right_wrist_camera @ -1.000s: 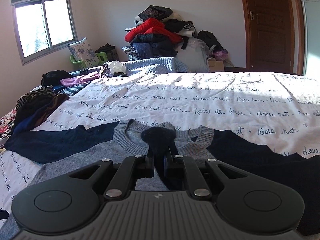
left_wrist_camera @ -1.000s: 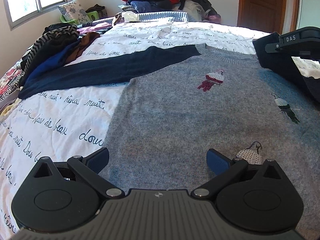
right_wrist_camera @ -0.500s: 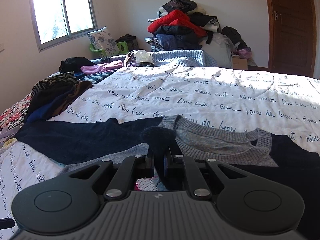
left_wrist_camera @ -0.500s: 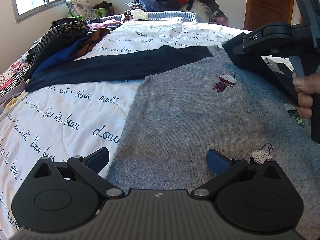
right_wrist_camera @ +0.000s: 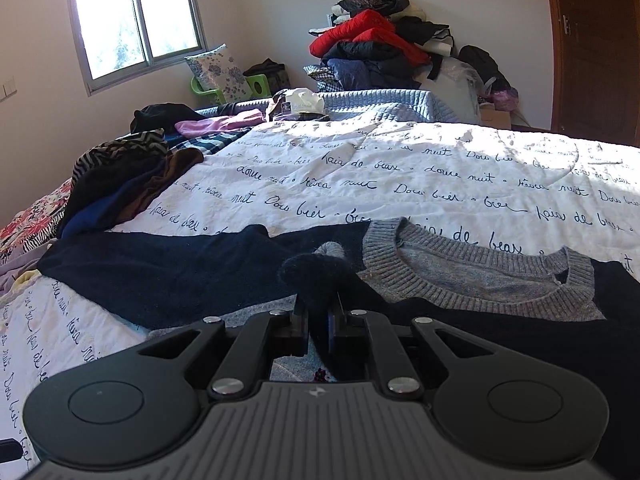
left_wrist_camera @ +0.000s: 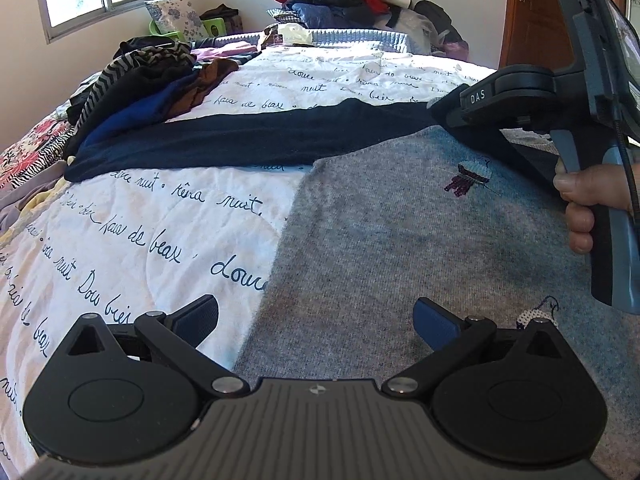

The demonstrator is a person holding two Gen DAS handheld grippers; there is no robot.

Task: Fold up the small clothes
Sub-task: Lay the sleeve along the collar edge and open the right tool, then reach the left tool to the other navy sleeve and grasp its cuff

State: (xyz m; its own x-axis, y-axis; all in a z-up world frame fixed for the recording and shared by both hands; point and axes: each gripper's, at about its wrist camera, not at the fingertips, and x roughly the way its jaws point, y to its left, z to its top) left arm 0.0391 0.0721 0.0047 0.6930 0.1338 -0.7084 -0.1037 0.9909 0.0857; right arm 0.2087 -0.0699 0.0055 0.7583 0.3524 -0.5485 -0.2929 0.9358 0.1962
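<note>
A grey knit sweater [left_wrist_camera: 420, 248] with navy sleeves and small embroidered figures lies flat on the bed. Its left navy sleeve [left_wrist_camera: 248, 136] stretches out to the left. My left gripper [left_wrist_camera: 316, 320] is open and empty, low over the sweater's lower left edge. My right gripper [right_wrist_camera: 318, 328] is shut on the cuff of the right navy sleeve [right_wrist_camera: 316, 276] and holds it over the sweater's chest, left of the grey ribbed collar [right_wrist_camera: 476, 272]. The right gripper also shows in the left wrist view [left_wrist_camera: 452, 110], with the held sleeve hanging below it.
A white quilt [left_wrist_camera: 132, 240] with dark script covers the bed. A heap of mixed clothes [left_wrist_camera: 136, 88] lies along its left side. More clothes [right_wrist_camera: 376, 52] are piled against the far wall. A window is at the far left and a brown door at the far right.
My right gripper has carried the navy sleeve leftwards across the sweater's chest, past the collar. My left gripper has shifted slightly left and stays open.
</note>
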